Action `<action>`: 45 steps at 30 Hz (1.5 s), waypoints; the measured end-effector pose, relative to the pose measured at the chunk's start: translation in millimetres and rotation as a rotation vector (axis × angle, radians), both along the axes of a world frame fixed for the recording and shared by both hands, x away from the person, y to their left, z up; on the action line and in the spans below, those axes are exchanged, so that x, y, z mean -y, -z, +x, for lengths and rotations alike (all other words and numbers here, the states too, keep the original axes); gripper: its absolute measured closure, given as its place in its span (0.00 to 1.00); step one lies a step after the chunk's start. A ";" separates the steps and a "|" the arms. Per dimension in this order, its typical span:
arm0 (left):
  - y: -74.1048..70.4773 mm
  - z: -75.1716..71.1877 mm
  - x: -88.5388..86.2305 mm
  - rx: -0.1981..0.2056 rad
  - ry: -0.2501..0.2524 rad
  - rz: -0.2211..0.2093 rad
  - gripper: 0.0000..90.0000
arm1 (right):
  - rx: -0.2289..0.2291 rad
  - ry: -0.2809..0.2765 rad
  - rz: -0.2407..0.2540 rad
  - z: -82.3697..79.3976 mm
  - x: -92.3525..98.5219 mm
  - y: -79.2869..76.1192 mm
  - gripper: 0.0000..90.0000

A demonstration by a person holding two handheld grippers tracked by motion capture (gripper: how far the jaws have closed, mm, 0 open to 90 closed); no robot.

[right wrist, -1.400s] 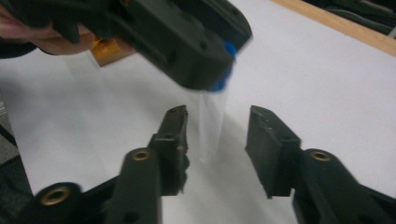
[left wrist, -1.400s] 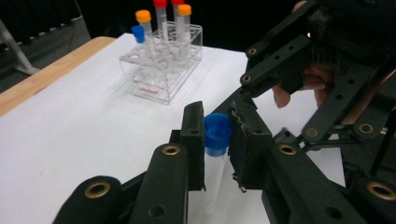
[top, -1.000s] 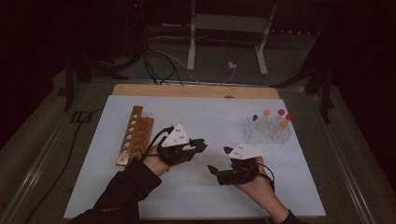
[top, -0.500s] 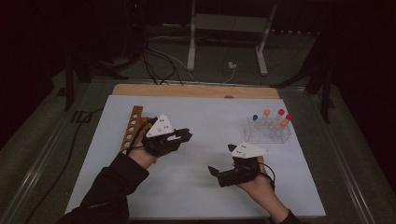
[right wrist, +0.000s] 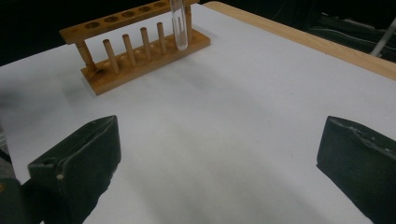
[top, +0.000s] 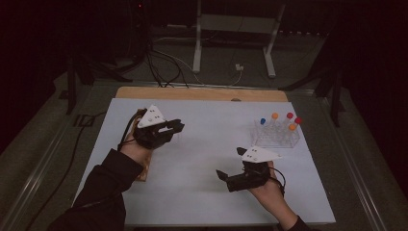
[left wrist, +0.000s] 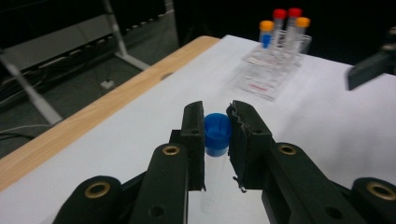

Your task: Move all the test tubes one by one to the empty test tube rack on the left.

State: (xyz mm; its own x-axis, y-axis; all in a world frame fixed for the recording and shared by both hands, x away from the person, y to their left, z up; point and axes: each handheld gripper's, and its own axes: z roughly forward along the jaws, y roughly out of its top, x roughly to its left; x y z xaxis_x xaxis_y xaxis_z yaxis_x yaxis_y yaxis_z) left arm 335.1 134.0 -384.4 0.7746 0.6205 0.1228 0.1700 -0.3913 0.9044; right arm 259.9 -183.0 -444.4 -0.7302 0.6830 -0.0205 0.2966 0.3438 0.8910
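Observation:
My left gripper point(top: 177, 127) point(left wrist: 217, 116) is shut on a clear test tube with a blue cap point(left wrist: 217, 133), gripped just below the cap and held upright. In the right gripper view the tube's round bottom point(right wrist: 178, 28) hangs over the far end of the wooden tube rack point(right wrist: 140, 51) point(top: 143, 169), whose holes and pegs stand empty. My right gripper point(top: 222, 176) point(right wrist: 217, 154) hovers low over the white mat at the front right. Its jaws have just been opening and stand wide, with nothing between them.
A clear plastic rack point(top: 276, 137) point(left wrist: 275, 70) at the right holds several capped tubes, orange, red and blue. The white mat point(top: 207, 144) covers a wooden tabletop point(top: 202, 93). Cables and a metal stand lie on the floor beyond the far edge.
My left hand has carried the tube leftwards and a little up, from the middle of the mat to above the wooden rack. The right hand has stayed where it was.

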 end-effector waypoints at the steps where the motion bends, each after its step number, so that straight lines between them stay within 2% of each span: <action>1: -0.6 1.9 -3.0 -0.002 -0.011 -0.005 0.86 | 0.000 -0.001 0.001 0.0 0.2 -0.1 0.00; 6: -3.3 10.4 -18.0 0.007 -0.072 -0.021 0.86 | 0.000 0.004 0.002 0.2 0.7 0.7 0.00; 11: -6.7 18.5 -31.6 0.005 -0.126 -0.006 0.86 | -0.001 0.003 -0.002 0.0 0.6 0.6 0.00; 13: -8.6 21.1 -37.1 0.008 -0.152 -0.020 0.86 | -0.004 0.001 0.004 0.2 1.2 0.3 0.00; 16: -10.8 25.3 -45.4 0.012 -0.181 -0.029 0.86 | -0.006 0.003 0.005 0.6 1.5 0.3 0.00; 20: -13.0 32.0 -53.8 0.014 -0.212 -0.014 0.86 | -0.007 0.003 0.006 0.9 2.0 0.4 0.00; 27: -16.0 43.2 -69.9 0.020 -0.273 -0.025 0.86 | -0.011 0.003 0.010 1.8 3.2 0.5 0.00; 34: -12.4 54.0 -86.7 0.022 -0.351 -0.043 0.86 | -0.020 -0.003 0.003 3.4 2.7 2.7 0.00; 41: -4.6 63.7 -99.0 0.015 -0.406 -0.057 0.86 | -0.024 -0.003 0.007 3.7 3.1 3.0 0.00; 43: -1.1 66.6 -99.8 0.016 -0.425 -0.046 0.86 | -0.026 -0.001 0.009 4.3 3.5 3.1 0.00; 45: 2.9 68.3 -100.8 0.006 -0.428 -0.055 0.86 | -0.028 -0.002 0.009 4.4 3.5 3.2 0.00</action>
State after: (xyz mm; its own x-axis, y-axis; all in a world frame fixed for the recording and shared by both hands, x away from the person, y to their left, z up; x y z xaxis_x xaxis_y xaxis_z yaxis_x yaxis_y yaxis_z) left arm 403.4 234.8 -387.3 0.4452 0.8915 0.0838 0.3014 -0.2374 0.9235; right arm 264.3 -186.5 -447.6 -0.7320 0.6813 0.0060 0.3206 0.3367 0.8853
